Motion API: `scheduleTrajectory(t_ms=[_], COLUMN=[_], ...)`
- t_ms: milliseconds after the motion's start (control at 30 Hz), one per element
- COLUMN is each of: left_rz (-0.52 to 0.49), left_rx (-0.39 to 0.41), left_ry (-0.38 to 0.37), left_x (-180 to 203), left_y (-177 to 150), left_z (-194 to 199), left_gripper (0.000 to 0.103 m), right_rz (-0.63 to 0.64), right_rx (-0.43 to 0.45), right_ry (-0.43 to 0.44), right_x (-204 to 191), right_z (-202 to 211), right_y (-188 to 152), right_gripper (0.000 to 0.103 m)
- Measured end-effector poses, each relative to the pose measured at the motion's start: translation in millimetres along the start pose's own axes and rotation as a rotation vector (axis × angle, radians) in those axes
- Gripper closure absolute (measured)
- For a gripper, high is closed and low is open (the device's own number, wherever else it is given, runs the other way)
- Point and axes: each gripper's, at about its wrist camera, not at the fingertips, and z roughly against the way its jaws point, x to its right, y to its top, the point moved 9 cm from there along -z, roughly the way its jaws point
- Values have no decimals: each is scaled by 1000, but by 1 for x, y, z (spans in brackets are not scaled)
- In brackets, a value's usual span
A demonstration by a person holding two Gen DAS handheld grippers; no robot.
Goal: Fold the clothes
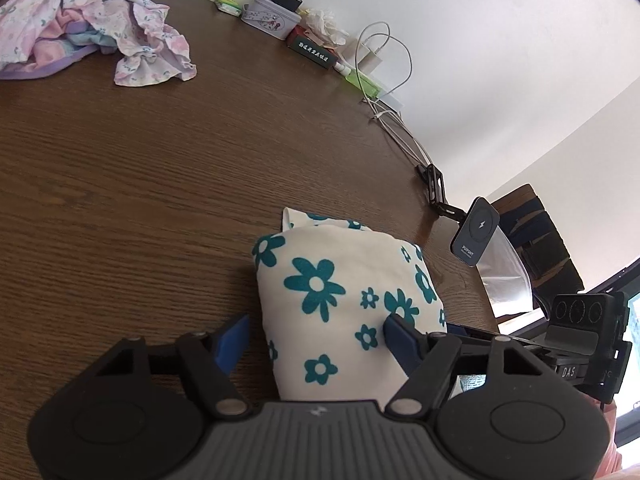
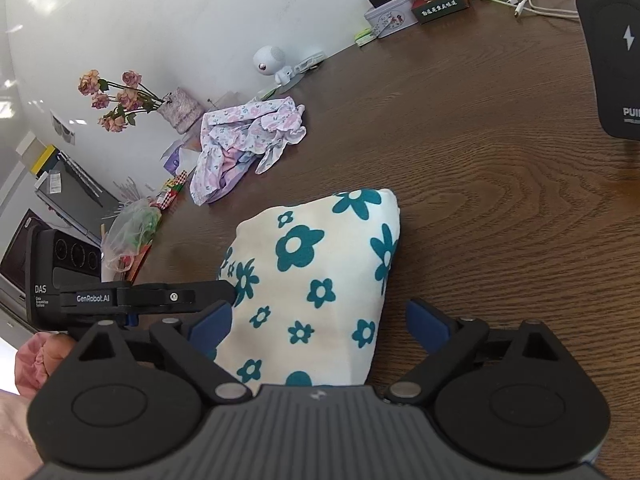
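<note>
Resting on a dark brown wooden worktop (image 1: 160, 184) is a folded cream garment with teal flowers (image 1: 340, 300), lying between two hand-held claws. In the left wrist view, a crumpled pink and lilac floral garment (image 1: 92, 20) lies at ten o'clock, well apart from the folded one. The left claw (image 1: 316, 334) has its blue-padded fingers spread apart; the left finger (image 1: 234, 340) sits on the bare wood just beside the fold, and the right finger (image 1: 400, 332) presses on top of the cloth. Along the wall at one o'clock stand a white tin (image 1: 272, 16), a dark box with pale lettering (image 1: 312, 50) and a white charger with looping cable (image 1: 376, 56). A dark charging pad (image 1: 476, 236) hangs on a bracket at three o'clock.

In the right wrist view, dried roses in a vase (image 2: 124, 100) stand at ten o'clock, with the crumpled clothes beyond the fold at eleven. The right claw (image 2: 320, 326) is also spread wide around the near end of the folded garment, its left finger (image 2: 210, 324) against the cloth and its right finger (image 2: 426, 326) just clear of it. The other tool's black arm reaches the fold's left edge.
</note>
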Motion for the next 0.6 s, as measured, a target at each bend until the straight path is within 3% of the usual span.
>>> scheduleTrajectory(t_ms=[33,200,467,533,600], left_rz=[-1,-9,-16,-18,-17], left_rx=[-5,-25,-28,-28,-29], left_ry=[-5,-46,-72,-76,-82], left_x=[0,3,3,3,3], left_y=[1,3,6,6,7], left_z=[-1,-6,-10,-11,-11], left_gripper=[32,35,35,35,35], right_rz=[-22,-95,-109,-120,-142], right_rx=[-11,-36,-70,-71,-68], right_ry=[28,89,115,119,131], right_x=[0,6,5,6,8], right_z=[-2,-10,-19,-19,-20], right_y=[0,7,12,12,11], right_gripper=[21,31,33,40,40])
